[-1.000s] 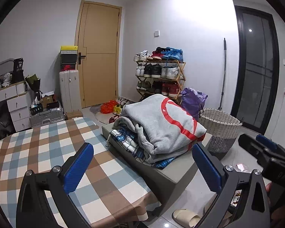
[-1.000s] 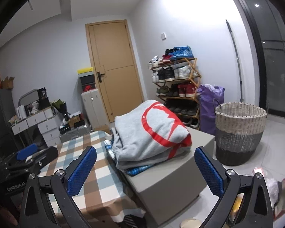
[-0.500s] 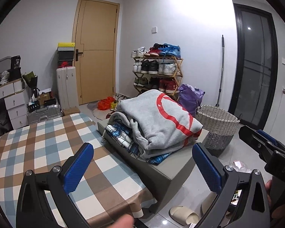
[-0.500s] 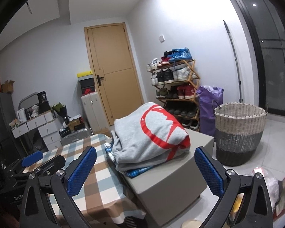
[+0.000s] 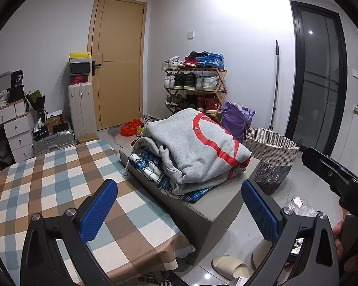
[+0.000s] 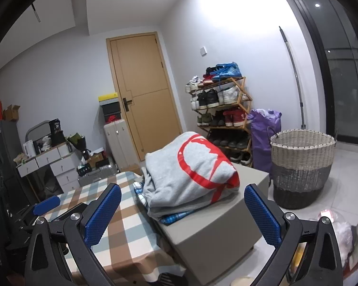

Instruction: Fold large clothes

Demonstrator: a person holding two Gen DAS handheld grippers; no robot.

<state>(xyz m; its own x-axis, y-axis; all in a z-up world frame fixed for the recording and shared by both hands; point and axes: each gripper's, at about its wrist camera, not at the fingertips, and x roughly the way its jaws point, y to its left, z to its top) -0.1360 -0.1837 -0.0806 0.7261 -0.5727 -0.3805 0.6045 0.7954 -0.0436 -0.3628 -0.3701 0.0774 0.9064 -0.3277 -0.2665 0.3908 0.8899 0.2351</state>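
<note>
A folded grey sweatshirt with a red print (image 5: 198, 147) (image 6: 191, 166) lies on top of a stack with a blue plaid garment (image 5: 150, 169) on a grey box-shaped stool (image 5: 210, 205) (image 6: 217, 224). The stool stands beside a table with a checked cloth (image 5: 47, 178) (image 6: 121, 217). My left gripper (image 5: 179, 209) is open and empty, short of the stack. My right gripper (image 6: 182, 214) is open and empty too, also short of it. The right gripper's body shows at the right edge of the left wrist view (image 5: 334, 176); the left one shows at the left of the right wrist view (image 6: 43, 205).
A woven laundry basket (image 5: 272, 157) (image 6: 300, 166) stands on the floor right of the stool. A shoe rack (image 5: 195, 83), a purple bag (image 5: 236, 119) and a door (image 5: 119, 62) are behind. Drawers and a suitcase (image 5: 52, 140) are at left. Slippers (image 5: 229, 264) lie on the floor.
Both views have shifted slightly; the clothes stack sits a little lower and nearer in the frames. Both grippers stay open and empty.
</note>
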